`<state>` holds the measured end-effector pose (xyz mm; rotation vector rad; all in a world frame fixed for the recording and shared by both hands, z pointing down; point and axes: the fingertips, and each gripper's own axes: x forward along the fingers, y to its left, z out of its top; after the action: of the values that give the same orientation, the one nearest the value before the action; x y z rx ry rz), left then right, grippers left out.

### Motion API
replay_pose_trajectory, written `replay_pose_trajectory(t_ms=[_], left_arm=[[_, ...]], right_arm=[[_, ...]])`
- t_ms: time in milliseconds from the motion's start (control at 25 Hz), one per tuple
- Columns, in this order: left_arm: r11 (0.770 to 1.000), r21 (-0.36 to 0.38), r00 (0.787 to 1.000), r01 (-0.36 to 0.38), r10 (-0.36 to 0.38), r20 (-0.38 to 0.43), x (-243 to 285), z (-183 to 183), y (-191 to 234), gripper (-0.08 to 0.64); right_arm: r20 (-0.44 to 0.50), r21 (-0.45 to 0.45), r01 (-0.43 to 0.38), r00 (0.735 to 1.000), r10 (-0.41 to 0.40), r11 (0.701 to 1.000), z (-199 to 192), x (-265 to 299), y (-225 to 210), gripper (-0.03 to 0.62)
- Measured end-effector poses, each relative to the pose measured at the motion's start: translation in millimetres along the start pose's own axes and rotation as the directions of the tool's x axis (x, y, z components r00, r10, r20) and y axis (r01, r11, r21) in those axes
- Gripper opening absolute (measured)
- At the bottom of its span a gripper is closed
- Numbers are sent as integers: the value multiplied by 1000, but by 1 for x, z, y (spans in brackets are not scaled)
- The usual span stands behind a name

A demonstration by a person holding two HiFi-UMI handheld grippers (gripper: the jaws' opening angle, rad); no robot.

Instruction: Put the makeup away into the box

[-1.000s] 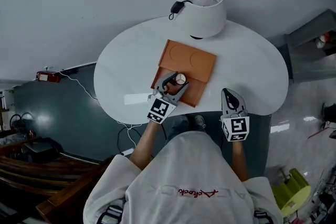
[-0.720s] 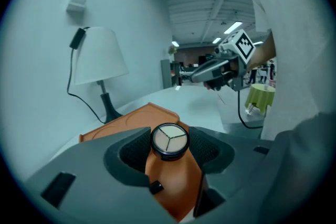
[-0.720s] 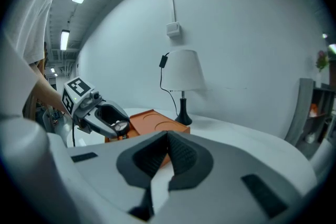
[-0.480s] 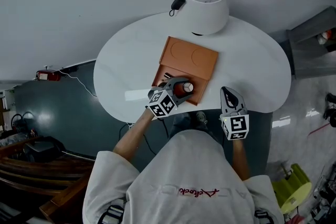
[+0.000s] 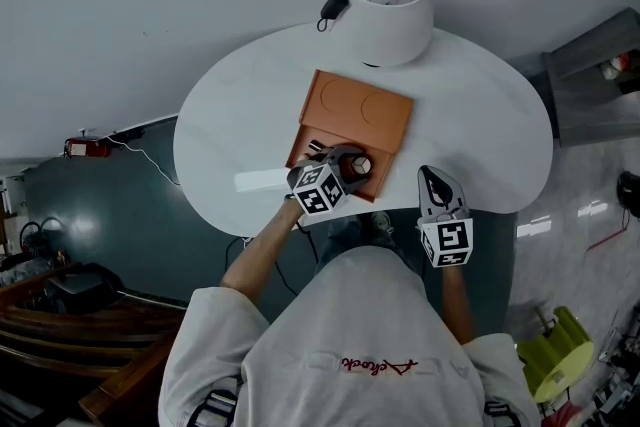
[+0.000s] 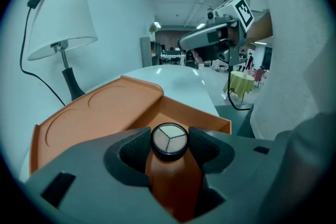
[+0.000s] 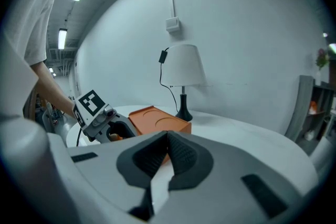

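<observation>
A small round black compact (image 6: 169, 140) with a beige three-part face is pinched between the pads of my left gripper (image 6: 169, 148). In the head view that left gripper (image 5: 345, 167) tilts down over the near open compartment of the orange box (image 5: 350, 110), holding the compact (image 5: 361, 165) just above or inside it. The box's flat lid (image 6: 100, 113) with round recesses lies open towards the lamp. My right gripper (image 5: 437, 183) rests at the table's near right edge, shut with nothing between its pads (image 7: 169, 157). From the right gripper view the left gripper (image 7: 113, 131) shows beside the box (image 7: 157, 120).
A white lamp (image 5: 385, 0) with a black cable stands at the back of the round white table (image 5: 480, 115), just behind the box. A grey shelf unit (image 5: 590, 85) stands off to the right. A dark floor and cables lie to the left.
My left gripper has sunk and turned to the right with the compact, bringing it down over the box's open compartment. The right gripper has stayed put.
</observation>
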<state>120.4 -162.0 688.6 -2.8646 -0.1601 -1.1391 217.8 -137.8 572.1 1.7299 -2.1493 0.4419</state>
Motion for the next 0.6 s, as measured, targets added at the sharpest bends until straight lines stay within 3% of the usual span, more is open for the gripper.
replay_pose_trajectory(t_ms=[320, 600], left_arm=[[997, -12, 989, 77, -78, -124, 12, -15, -10, 233], [999, -12, 994, 33, -34, -107, 7, -18, -5, 236]], right_arm=[[1, -5, -16, 1000, 16, 1000, 2, 5, 7, 20], [2, -12, -19, 1000, 19, 1000, 3, 2, 8, 20]])
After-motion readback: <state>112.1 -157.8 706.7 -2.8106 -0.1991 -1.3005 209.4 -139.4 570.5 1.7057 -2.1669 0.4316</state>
